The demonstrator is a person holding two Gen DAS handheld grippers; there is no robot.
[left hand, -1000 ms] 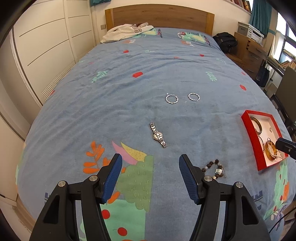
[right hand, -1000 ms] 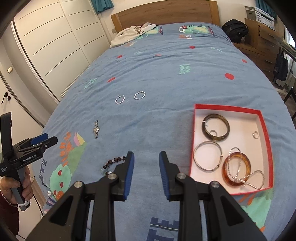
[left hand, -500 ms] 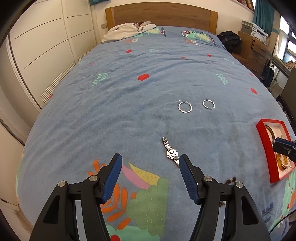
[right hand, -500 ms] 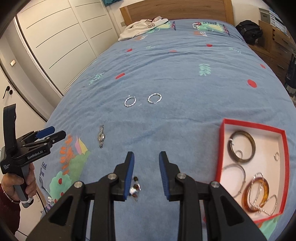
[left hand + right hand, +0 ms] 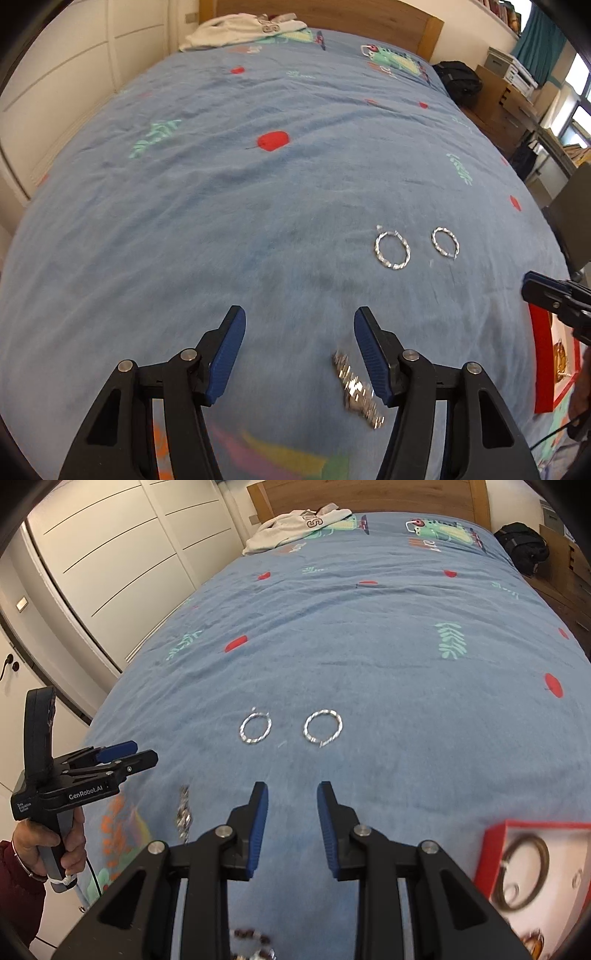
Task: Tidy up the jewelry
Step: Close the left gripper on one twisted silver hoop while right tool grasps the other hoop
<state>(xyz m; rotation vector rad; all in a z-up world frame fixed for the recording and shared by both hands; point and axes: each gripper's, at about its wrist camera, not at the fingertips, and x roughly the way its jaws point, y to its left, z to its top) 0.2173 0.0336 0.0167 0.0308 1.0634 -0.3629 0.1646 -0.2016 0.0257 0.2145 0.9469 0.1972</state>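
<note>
Jaws on the left gripper (image 5: 298, 343) are spread wide with nothing between them, hanging over the blue bedspread (image 5: 221, 221) at the bottom of the left wrist view. A silver watch (image 5: 357, 390) lies on the bedspread just beside the inner face of the right-hand finger; it's smeared by blur, so I can't tell if it's actually touching. Up and to the right sit two silver hoops side by side, not touching: left hoop (image 5: 392, 250) and right hoop (image 5: 446, 242). At the right edge the red box (image 5: 542, 365) is mostly cut off, with the right gripper's dark tip poking in above it.

Over to the right wrist view: the right gripper (image 5: 291, 805) has its jaws partly open, a narrower gap than the other one, also holding nothing. The same hoops, left (image 5: 255, 729) and right (image 5: 323, 726), lie just above the fingertips in the middle of the frame. The watch (image 5: 184, 812) is a blurry streak lower left. The left gripper (image 5: 122, 755) shows at the left edge, gripped by a hand (image 5: 66, 849). A beaded bracelet (image 5: 251, 938) is half hidden under the gripper at the bottom edge. The red box (image 5: 517, 827) in the lower right is blurred and cropped; a dark bangle (image 5: 522, 871) is readable inside.
</note>
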